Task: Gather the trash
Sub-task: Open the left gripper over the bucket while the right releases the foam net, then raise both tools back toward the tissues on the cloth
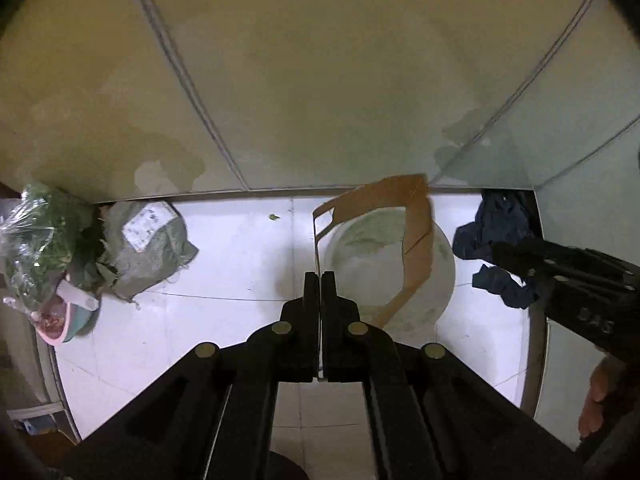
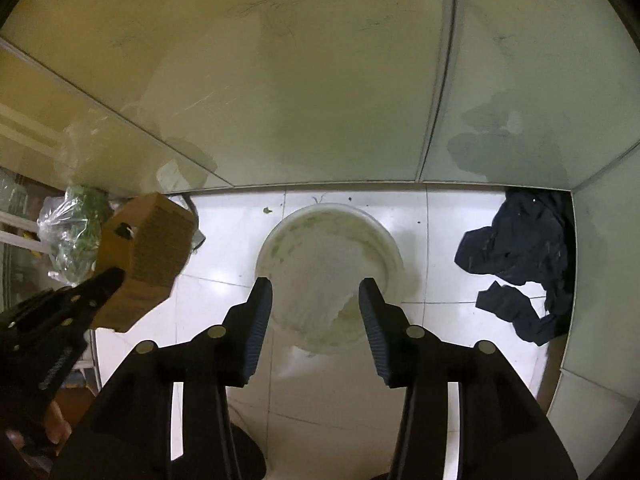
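My left gripper [image 1: 320,280] is shut on the edge of a brown cardboard piece [image 1: 416,236] and holds it above a white bin [image 1: 440,276] lined with a pale bag on the white tiled floor. In the right wrist view the same cardboard [image 2: 152,256] hangs at the left in the left gripper [image 2: 116,276], beside the bin [image 2: 328,240]. My right gripper [image 2: 316,292] is open and empty, just above the bin's near rim. It also shows at the right of the left wrist view [image 1: 500,252].
A dark blue cloth [image 2: 520,256] lies on the floor right of the bin, near the wall corner. A grey-green sack with a label [image 1: 148,248], a clear bag of greens [image 1: 36,240] and a pink bowl [image 1: 64,320] sit at the left. A tiled wall stands behind.
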`<state>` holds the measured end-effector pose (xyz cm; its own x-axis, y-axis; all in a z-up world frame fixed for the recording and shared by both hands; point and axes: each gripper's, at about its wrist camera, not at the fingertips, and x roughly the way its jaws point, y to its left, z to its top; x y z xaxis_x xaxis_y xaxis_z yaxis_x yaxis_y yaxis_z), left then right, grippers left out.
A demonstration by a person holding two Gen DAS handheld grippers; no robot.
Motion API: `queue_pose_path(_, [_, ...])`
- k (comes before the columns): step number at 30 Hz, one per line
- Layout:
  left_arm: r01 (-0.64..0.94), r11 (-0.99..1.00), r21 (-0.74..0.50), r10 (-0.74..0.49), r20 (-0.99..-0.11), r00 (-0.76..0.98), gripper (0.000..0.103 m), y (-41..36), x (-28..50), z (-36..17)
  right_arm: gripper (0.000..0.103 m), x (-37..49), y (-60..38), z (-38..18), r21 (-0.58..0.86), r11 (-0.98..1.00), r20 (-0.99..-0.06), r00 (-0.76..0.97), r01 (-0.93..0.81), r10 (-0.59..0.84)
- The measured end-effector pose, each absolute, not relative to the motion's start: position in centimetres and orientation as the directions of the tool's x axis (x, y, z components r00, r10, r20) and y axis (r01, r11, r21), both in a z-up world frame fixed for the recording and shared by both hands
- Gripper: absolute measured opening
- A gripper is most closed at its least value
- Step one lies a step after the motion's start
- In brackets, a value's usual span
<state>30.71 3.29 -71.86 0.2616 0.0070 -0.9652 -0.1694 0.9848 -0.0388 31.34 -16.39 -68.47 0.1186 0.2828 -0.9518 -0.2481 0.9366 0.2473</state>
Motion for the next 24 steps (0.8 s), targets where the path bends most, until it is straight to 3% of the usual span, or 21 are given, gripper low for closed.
queue_pose_path(4, [-0.154, 0.985, -0.075, -0.033, -0.966, 0.256, 0.002, 1.7, 31.7, -72.6, 0.042, 31.4, -17.1, -67.3, 0.22, 0.949, -0.953, 0.157, -0.226, 0.258])
queue_pose_path(8, [-0.131, 0.986, -0.107, -0.073, -0.969, 0.238, 0.033, 0.4, 32.7, -72.7, 0.042, 31.5, -18.2, -65.5, 0.225, 0.952, -0.946, 0.189, -0.206, 0.265])
queue_pose_path(12, [-0.087, 0.992, -0.093, -0.071, -0.97, 0.23, 0.033, -0.4, 32.9, -71.0, 0.042, 31.4, -18.3, -63.9, 0.195, 0.957, -0.948, 0.211, -0.214, 0.24])
queue_pose_path(18, [-0.057, 0.994, -0.088, -0.07, -0.965, 0.253, 0.041, 0.3, 31.8, -63.9, 0.042, 30.9, -18.3, -59.0, 0.191, 0.956, -0.939, 0.243, -0.223, 0.244])
queue_pose_path(24, [-0.03, 0.997, -0.077, -0.063, -0.942, 0.33, 0.049, 1.7, 30.2, -52.7, 0.042, 29.5, -17.2, -50.0, 0.165, 0.958, -0.926, 0.298, -0.235, 0.232])
